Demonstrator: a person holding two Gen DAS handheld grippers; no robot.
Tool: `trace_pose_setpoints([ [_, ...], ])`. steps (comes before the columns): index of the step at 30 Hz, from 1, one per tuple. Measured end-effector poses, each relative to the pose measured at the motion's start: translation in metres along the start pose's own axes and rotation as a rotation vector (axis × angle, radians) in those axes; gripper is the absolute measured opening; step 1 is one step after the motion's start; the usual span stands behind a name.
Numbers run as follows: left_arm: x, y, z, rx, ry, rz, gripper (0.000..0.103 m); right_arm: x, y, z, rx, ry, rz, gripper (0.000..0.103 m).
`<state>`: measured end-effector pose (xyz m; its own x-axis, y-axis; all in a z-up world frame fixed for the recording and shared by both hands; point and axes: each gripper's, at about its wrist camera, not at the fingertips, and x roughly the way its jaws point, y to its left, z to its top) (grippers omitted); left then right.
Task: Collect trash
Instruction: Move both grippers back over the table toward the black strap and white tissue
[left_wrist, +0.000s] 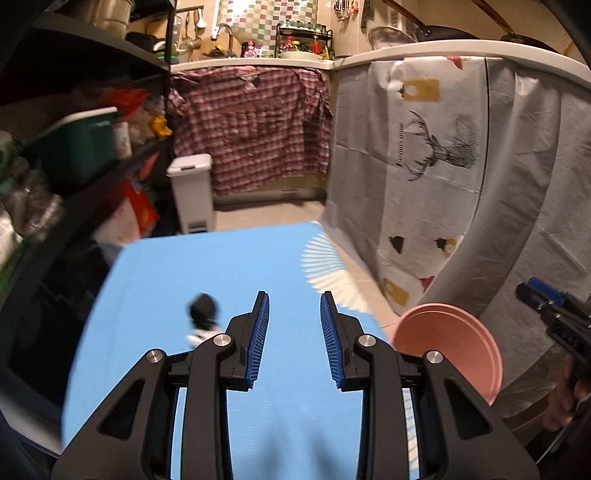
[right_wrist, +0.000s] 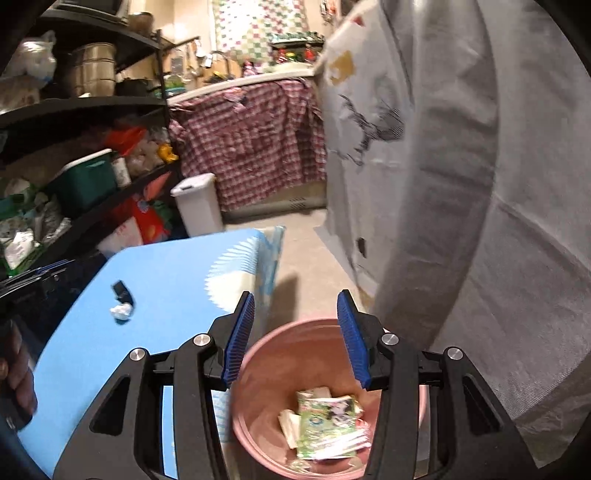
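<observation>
We hold the right gripper (right_wrist: 295, 332) apart and empty over the pink bin (right_wrist: 258, 424); left gripper (left_wrist: 294, 339) apart, facing remaining scraps (left_wrist: 202, 317).

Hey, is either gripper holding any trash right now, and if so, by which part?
Neither. The left gripper and right gripper are both open with nothing between their fingers.

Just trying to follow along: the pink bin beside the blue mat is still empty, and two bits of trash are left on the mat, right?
Not quite. The pink bin already holds trash: wrappers lie at its bottom, as the right wrist view shows. The rest holds: a black scrap and a white wad lie on the blue mat.
</observation>
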<state>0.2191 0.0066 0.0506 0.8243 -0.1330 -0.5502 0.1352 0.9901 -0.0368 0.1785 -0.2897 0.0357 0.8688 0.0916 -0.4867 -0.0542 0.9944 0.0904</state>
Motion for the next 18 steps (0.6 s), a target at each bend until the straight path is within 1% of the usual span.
trace_pose_setpoints([
  [4, -0.015, 0.036, 0.017, -0.006, 0.006, 0.034, 0.029, -0.003, 0.029, 0.009, -0.027, 0.002, 0.060, 0.048],
  [6, -0.019, 0.048, 0.027, 0.003, 0.004, 0.052, 0.030, -0.002, 0.050, 0.015, -0.055, -0.003, 0.097, 0.048],
  [8, -0.023, 0.062, 0.035, 0.014, -0.004, 0.074, 0.036, 0.001, 0.072, 0.021, -0.085, -0.006, 0.134, 0.048],
  [9, -0.024, 0.067, 0.036, 0.009, -0.011, 0.080, 0.044, 0.005, 0.084, 0.023, -0.099, -0.005, 0.152, 0.048],
  [10, -0.024, 0.077, 0.037, -0.010, -0.021, 0.085, 0.048, 0.008, 0.092, 0.024, -0.107, -0.003, 0.163, 0.048],
  [13, -0.019, 0.100, 0.029, -0.074, -0.047, 0.105, 0.048, 0.026, 0.126, 0.023, -0.146, 0.015, 0.216, 0.048],
  [14, -0.016, 0.107, 0.025, -0.085, -0.038, 0.106, 0.048, 0.031, 0.134, 0.021, -0.159, 0.022, 0.227, 0.048],
  [18, -0.005, 0.119, 0.019, -0.081, -0.008, 0.094, 0.048, 0.059, 0.170, 0.010, -0.190, 0.070, 0.282, 0.048],
])
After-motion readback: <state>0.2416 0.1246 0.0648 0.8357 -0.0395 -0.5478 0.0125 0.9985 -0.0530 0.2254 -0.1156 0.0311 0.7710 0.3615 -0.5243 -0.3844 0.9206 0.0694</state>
